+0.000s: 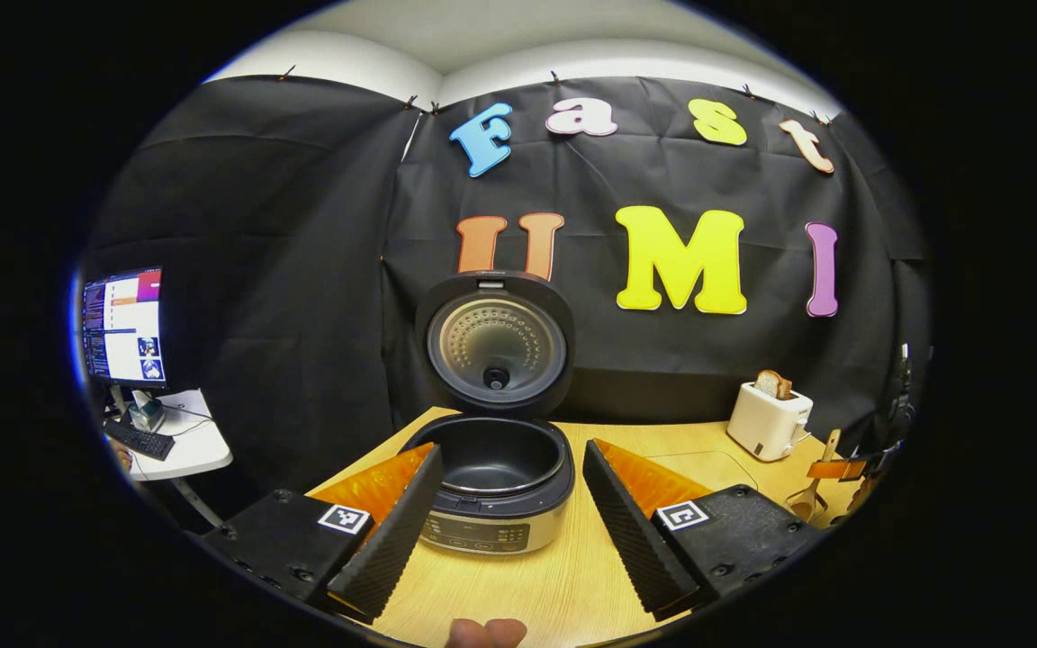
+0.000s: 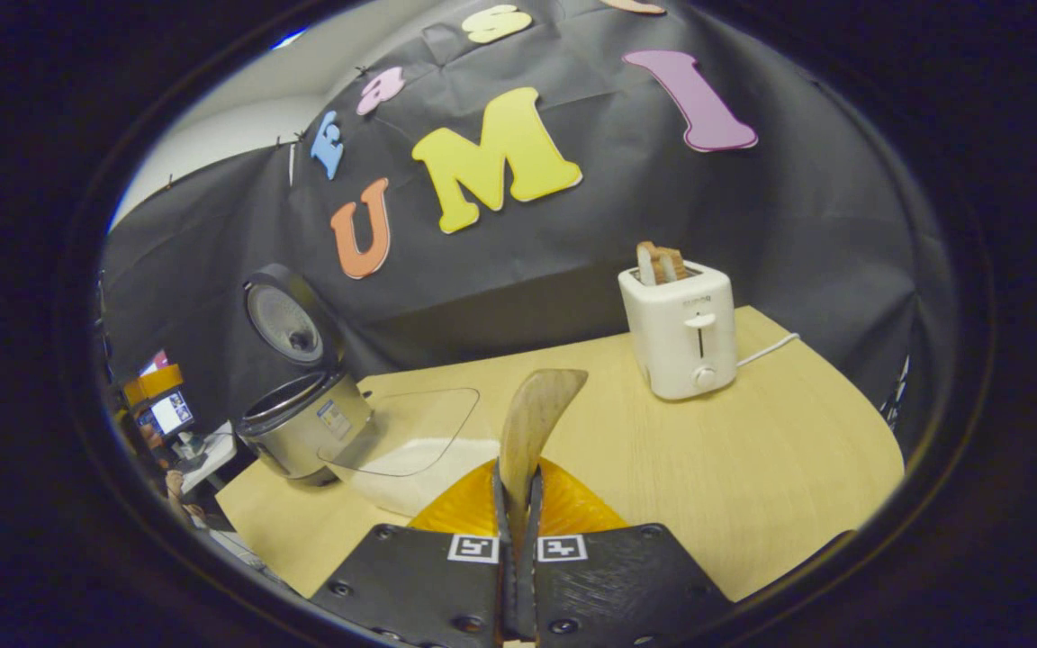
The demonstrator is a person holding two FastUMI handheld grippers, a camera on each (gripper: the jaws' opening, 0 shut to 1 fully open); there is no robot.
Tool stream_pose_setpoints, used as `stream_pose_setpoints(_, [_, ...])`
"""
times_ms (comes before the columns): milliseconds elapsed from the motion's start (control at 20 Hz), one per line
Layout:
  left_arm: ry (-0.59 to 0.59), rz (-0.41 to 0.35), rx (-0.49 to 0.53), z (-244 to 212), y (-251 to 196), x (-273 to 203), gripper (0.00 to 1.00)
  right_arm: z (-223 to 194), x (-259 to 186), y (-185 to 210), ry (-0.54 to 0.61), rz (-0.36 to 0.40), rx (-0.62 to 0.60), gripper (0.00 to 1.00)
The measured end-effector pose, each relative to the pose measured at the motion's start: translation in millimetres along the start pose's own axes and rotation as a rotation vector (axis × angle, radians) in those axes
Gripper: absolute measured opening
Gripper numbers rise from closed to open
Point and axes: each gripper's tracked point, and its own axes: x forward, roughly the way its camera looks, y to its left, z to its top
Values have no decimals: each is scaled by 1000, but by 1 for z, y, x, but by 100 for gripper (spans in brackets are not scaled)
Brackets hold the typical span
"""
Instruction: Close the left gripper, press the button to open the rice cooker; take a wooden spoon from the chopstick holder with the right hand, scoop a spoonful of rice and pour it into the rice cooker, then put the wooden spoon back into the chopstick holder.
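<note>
- Left gripper [image 1: 509,526]: jaws spread wide, nothing between them, held just off the table [image 1: 563,585] in front of the cooker [image 1: 499,490].
- Cooker sits near the table's back edge on its left part, facing the left gripper; the front panel lies in the gap between the two fingers, not touched.
- Cooker lid [image 1: 494,342] up and upright, inner plate facing forward; the dark pot is open, and whether there is rice in it can't be told.
- A fingertip [image 1: 485,633] of the holding hand shows at the bottom edge of the left gripper view.
- Right gripper [image 2: 518,490]: fingers closed to a thin slit, both pressing the handle of the wooden spoon [image 2: 535,423].
- Spoon points up and away from the gripper, bowl slightly tilted right, off the table; can't tell if anything is in the bowl.
- In the right gripper view, below and left of the spoon, a clear tub [image 2: 410,441] with white contents (looks like rice) stands on the table, just right of the cooker.
- Toaster [image 2: 682,333] with bread in its slots near the back right corner; its cord runs toward the right edge.
- In the left gripper view the right gripper with the spoon shows by the right edge, well apart from the cooker.
- Monitor [image 1: 122,326] and keyboard on a white side desk left of the table.
</note>
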Motion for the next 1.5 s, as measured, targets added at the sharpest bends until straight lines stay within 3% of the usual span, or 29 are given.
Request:
stream_pose_setpoints(400, [-17,-46,-28,-2,-10,-3,99,61,-38,38,-169,-21,-186,1])
stream_pose_setpoints(650, [-23,-57,-17,-4,-8,-6,100,93,-22,73,-194,-10,-246,1])
stream_pose_setpoints(850, [-31,-61,-18,-7,-3,-11,99,114,16,116,-222,3,-281,1])
stream_pose_setpoints(1150, [-18,-88,-53,-22,15,-14,99,95,105,158,-178,-51,-356,1])
stream_pose_setpoints(1500, [-15,-101,-54,-36,25,-17,99,45,161,128,-44,-204,-484,1])
